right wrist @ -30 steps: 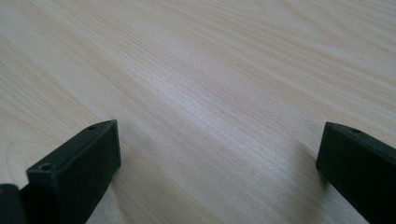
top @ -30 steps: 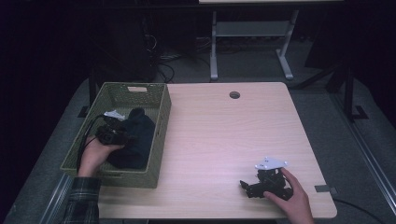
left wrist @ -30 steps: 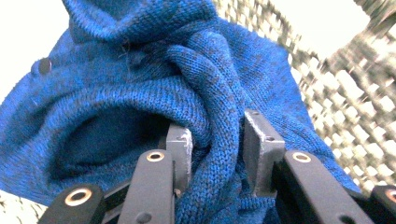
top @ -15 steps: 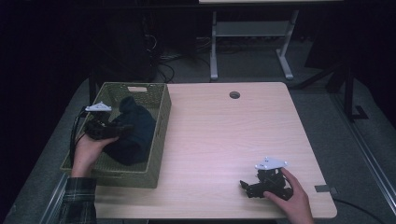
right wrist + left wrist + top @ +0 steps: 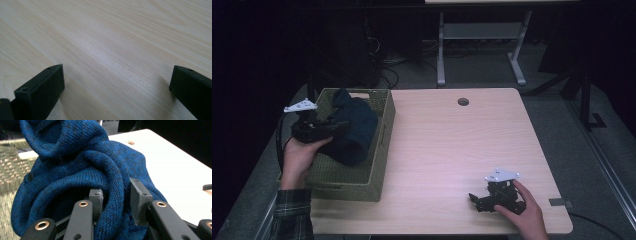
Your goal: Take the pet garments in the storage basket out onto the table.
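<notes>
Counts: one blue knitted garment [image 5: 354, 131], one woven basket [image 5: 362, 182], two grippers and two hands are seen on one wooden surface [image 5: 447, 150].
Left hand: the left hand [image 5: 298, 156] is seen at the basket's left side, a plaid sleeve [image 5: 291, 216] below it.
Left gripper: the left gripper [image 5: 333, 129] is held level above the basket, pointing towards the surface's middle; its jaws are closed on a thick fold of the garment, and in the left gripper view the grey pads [image 5: 138, 200] are pressed into the knit on both sides of that fold.
Garment: the bunched garment [image 5: 82, 170] is gripped at its left edge and hangs from the jaws, its lower part inside the basket and its upper part above the rim.
Basket: the basket is set on the surface's left end, its right wall between the garment and the bare wood.
Surroundings: a round hole [image 5: 463, 101] is seen near the surface's far edge; a grey metal frame [image 5: 477, 37] stands on the floor beyond.
Right gripper: the right gripper [image 5: 473, 199] is rested on the surface near its front right corner, well apart from the garment, with the right hand [image 5: 524, 215] on it; its jaws are spread wide with bare wood between them.
</notes>
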Motion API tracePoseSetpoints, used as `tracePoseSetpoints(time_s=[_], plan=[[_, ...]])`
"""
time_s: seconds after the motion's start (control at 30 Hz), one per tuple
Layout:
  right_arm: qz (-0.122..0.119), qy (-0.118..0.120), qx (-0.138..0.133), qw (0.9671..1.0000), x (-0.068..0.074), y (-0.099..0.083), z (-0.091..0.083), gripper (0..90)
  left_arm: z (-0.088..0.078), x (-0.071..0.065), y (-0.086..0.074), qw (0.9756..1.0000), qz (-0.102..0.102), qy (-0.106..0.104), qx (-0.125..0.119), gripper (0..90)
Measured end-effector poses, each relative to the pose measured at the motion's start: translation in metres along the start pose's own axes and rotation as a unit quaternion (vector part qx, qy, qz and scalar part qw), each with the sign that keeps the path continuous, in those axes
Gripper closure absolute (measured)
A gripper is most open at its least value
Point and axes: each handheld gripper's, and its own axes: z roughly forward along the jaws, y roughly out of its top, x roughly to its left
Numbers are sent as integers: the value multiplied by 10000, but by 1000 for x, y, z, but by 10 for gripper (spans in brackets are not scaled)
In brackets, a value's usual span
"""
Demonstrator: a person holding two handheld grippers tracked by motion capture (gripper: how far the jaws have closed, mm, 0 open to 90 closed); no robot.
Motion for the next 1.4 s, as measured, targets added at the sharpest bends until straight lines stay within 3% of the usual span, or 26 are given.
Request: tracePoseSetpoints(time_s=[0.3, 0.67, 1.1, 1.4], plan=[[-2, 2, -1, 10000, 0, 0, 0, 0, -3, -11, 13, 9997, 64, -168, -169, 665], [13, 13, 7, 10000, 0, 0, 0, 0, 8, -34, 29, 9980, 263, -520, -249, 665], [21, 16, 7, 10000, 0, 0, 0, 0, 20, -62, 45, 9947, 510, -828, -328, 665], [8, 12, -3, 10000, 0, 0, 0, 0, 38, -83, 54, 9915, 692, -1064, -286, 665]])
